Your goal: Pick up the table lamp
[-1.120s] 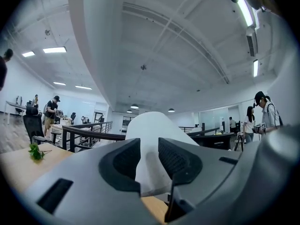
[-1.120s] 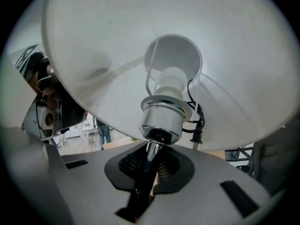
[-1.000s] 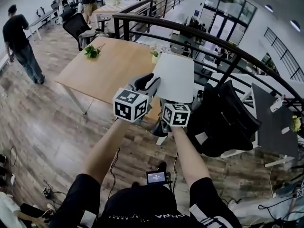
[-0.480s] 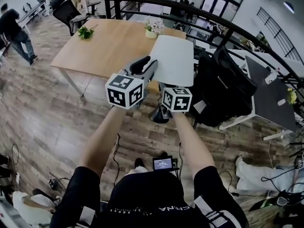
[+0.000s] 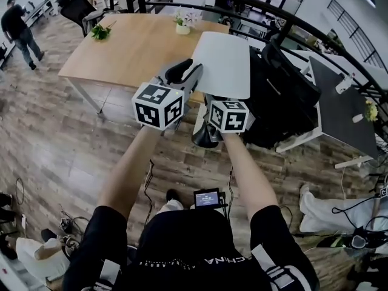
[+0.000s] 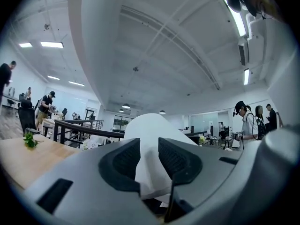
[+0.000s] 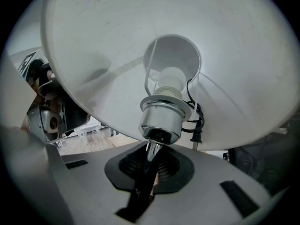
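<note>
Head view, my left gripper (image 5: pixel 187 73) pinching the white conical-shaded table lamp (image 5: pixel 221 62) by its shade, right gripper (image 7: pixel 150 165) clamped on its chrome stem (image 7: pixel 149 149).

Blocked ahead of the left fingers (image 6: pixel 124 161) by the lampshade (image 5: pixel 223 62) clamped between them. Roofed over the right fingers (image 7: pixel 164 172) by that shade, with the lamp stem (image 7: pixel 151 150) pinched between. Open left of the left fingers, over the wooden table (image 5: pixel 133 53). Crowded right of the right fingers by a black chair (image 5: pixel 285 93), perhaps bag-draped. Barred farther ahead by the railing (image 5: pixel 303 32). Clear beneath, down to the floor (image 5: pixel 66 144).
</note>
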### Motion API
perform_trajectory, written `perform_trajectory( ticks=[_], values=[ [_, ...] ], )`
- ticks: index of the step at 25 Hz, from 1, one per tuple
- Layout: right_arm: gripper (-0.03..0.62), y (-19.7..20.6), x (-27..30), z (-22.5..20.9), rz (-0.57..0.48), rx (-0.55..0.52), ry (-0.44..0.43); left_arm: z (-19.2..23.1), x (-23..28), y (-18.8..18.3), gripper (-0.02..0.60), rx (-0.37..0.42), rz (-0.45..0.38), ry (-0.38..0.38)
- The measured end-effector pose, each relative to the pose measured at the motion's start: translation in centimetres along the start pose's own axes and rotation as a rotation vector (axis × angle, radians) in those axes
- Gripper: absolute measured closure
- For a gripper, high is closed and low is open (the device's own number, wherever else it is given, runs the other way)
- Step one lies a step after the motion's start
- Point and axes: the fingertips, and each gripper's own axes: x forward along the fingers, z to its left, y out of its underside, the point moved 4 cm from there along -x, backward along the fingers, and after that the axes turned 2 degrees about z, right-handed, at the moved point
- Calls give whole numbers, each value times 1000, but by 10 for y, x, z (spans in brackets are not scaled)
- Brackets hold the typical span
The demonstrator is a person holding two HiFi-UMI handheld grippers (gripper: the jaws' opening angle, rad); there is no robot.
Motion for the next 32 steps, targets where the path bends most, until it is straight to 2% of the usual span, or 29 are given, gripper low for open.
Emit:
perform_trajectory(
  ticks=[12, 32],
  values=[
    [546, -15, -11, -29, -10, -11, -16, -20, 24, -10, 457, 29, -2, -23],
    [548, -26, -2, -37, -12, -16, -30, -15, 36, -17, 457, 53, -4, -38]
  ],
)
